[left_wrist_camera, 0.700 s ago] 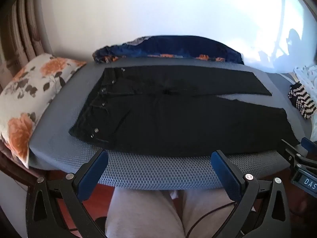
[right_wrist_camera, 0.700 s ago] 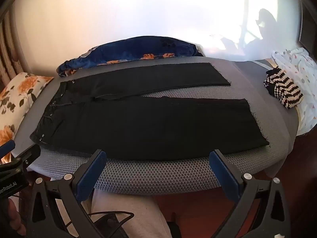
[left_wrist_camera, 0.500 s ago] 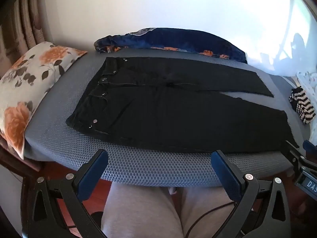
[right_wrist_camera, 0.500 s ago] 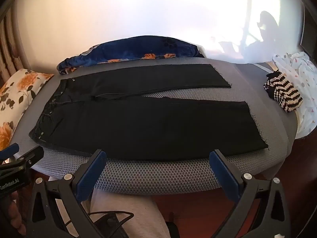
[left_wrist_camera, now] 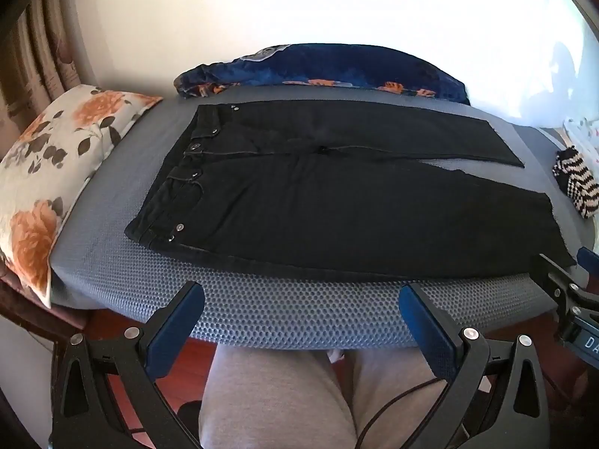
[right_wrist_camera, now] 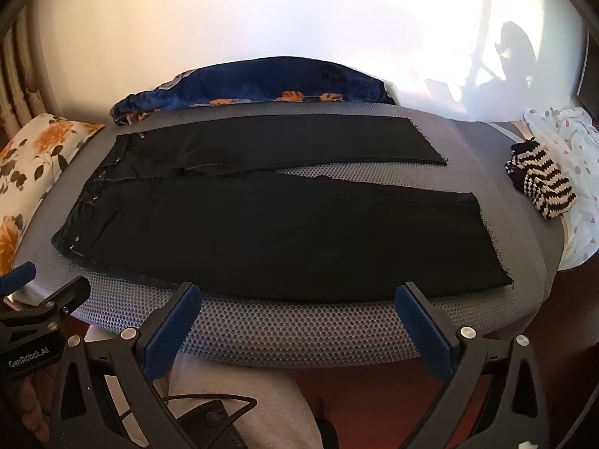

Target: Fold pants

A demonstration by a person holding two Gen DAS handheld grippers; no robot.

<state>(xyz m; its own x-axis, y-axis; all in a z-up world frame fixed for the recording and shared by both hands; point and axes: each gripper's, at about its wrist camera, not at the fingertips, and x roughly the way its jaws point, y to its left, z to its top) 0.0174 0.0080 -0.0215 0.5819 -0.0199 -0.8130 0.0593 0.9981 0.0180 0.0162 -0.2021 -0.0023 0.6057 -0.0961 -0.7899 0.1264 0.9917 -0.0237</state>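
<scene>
Black pants point(left_wrist_camera: 337, 194) lie flat on a grey mesh mattress point(left_wrist_camera: 280, 310), waistband at the left, both legs spread to the right; they also show in the right wrist view point(right_wrist_camera: 292, 224). My left gripper point(left_wrist_camera: 299, 314) is open and empty, held just off the mattress's near edge, below the pants' near side. My right gripper point(right_wrist_camera: 299, 314) is open and empty, also off the near edge, toward the leg ends. Each gripper shows at the edge of the other's view.
A floral pillow point(left_wrist_camera: 56, 172) lies at the left. A dark blue floral blanket point(left_wrist_camera: 329, 67) is bunched at the back by the wall. A striped knit item point(right_wrist_camera: 539, 191) and white patterned cloth point(right_wrist_camera: 572, 157) lie at the right. The person's grey-trousered legs point(left_wrist_camera: 284, 396) are below.
Both grippers have moved closer to the mattress and a little higher, so the pants sit lower and larger in view. The pants have not moved. Both grippers stay open.
</scene>
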